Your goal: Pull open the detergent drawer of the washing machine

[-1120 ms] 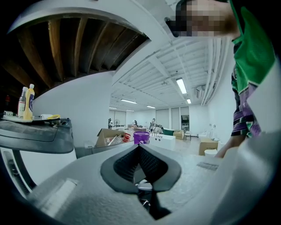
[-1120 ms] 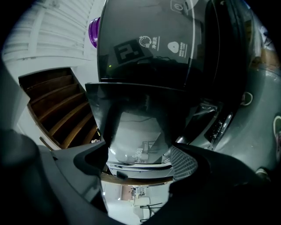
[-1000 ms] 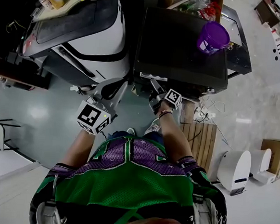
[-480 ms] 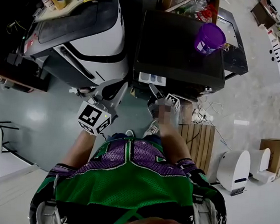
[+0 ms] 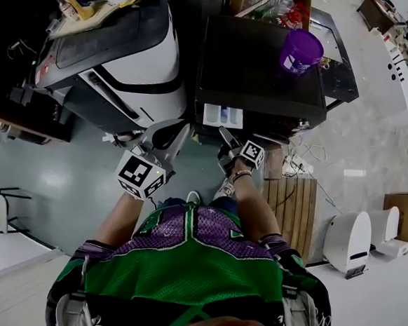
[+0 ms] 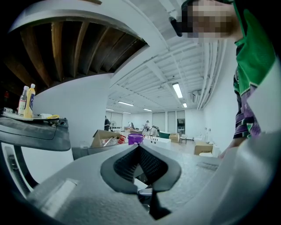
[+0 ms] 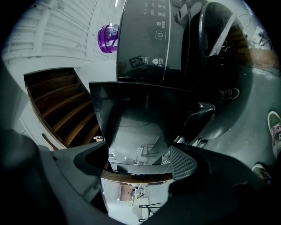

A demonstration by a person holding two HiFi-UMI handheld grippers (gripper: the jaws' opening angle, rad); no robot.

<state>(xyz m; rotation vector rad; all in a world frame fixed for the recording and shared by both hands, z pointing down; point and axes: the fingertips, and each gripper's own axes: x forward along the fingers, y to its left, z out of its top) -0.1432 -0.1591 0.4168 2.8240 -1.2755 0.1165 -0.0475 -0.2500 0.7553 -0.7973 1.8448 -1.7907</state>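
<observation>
The detergent drawer (image 5: 223,116) juts out from the front edge of the black washing machine (image 5: 268,65), near its left corner. The right gripper (image 5: 227,138) pinches the drawer's front panel between its fingers. The left gripper (image 5: 177,131) hangs just beside it, fingers pressed together, empty. A purple cup (image 5: 299,50) stands near the top's right edge.

Drawer slid out

The detergent drawer (image 5: 223,115) came farther out of the washing machine (image 5: 267,72), baring its white compartments just ahead of the right gripper (image 5: 227,137), which drew back clamped on its front.
</observation>
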